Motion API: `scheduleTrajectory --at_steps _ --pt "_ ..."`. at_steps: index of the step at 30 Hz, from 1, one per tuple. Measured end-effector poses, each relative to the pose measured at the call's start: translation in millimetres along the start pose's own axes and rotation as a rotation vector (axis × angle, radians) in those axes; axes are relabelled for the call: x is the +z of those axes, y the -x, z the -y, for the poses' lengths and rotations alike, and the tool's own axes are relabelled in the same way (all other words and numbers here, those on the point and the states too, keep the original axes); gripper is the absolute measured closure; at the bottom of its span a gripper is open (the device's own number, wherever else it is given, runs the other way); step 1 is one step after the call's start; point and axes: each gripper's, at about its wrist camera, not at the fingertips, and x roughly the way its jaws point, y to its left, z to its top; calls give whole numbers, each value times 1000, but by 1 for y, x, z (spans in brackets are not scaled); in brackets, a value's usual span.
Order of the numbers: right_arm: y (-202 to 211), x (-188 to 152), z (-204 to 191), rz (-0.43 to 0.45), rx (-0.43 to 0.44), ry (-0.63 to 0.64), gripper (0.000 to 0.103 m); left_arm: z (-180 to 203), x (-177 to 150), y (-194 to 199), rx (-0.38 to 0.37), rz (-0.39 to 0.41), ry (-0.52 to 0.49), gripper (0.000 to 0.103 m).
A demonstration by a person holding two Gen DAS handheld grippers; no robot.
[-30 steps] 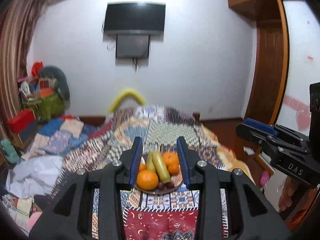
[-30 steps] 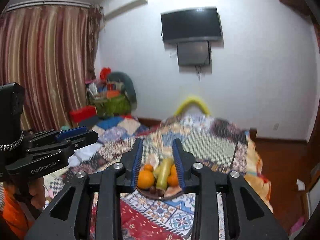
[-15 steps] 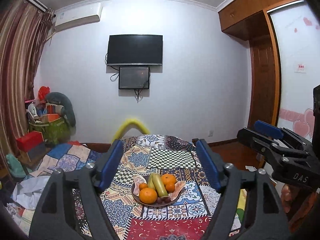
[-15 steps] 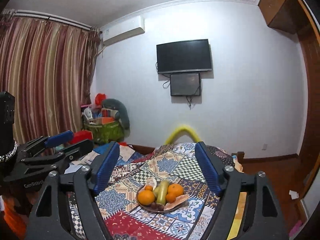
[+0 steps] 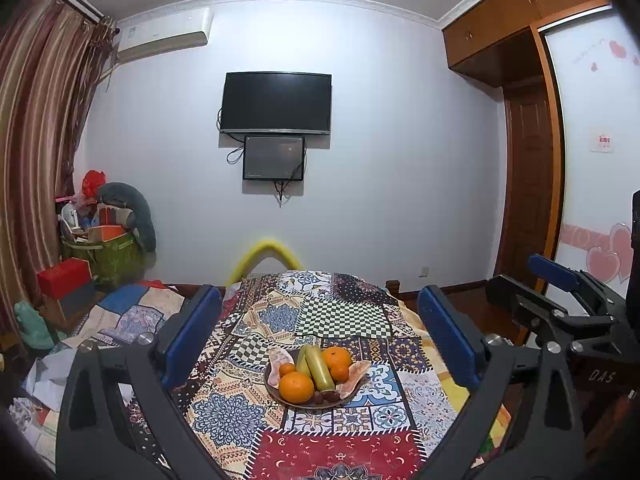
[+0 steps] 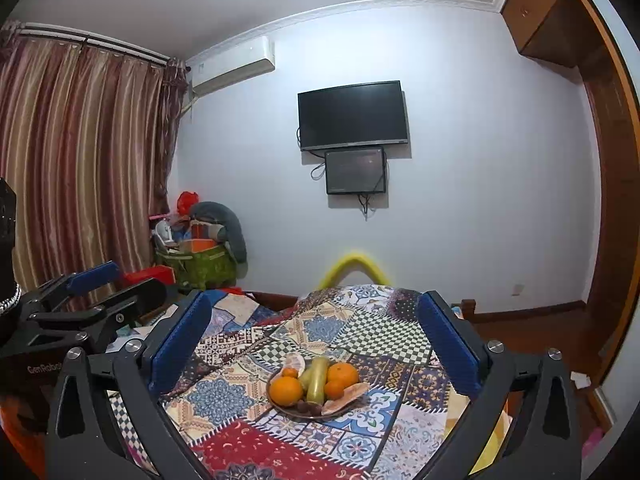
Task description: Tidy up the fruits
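Both sets of jaws are opening wide, nothing between the pads. My left gripper point(image 5: 320, 336) frames the plate point(image 5: 280, 396) from well back; my right gripper point(image 6: 316, 340) does the same, and neither touches a thing.

Risk first. That plate sits on a soft quilt point(image 5: 344, 316), so I reckon a push on one rim could tip it and send the oranges rolling. The big orange point(image 5: 296, 387) at the near edge looks round and slick; a pinch off-centre would likely squirt it out. The green fruit point(image 5: 320, 366) leans across the pile, so pulling it first may shift the smaller oranges point(image 5: 337, 358) beside it. The two grippers stand close side by side, and I see each one at the edge of the other's view, so a reach to the same spot could knock them together.

The plate lies ahead of and below both grippers, centred between the pads, near the quilt's near end.
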Motion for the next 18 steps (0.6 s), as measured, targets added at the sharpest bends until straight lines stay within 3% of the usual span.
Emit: scheduleTrajectory --at_steps 18 --pt "4 0 2 -13 -13 -9 0 0 -4 -3 10 -10 4 1"
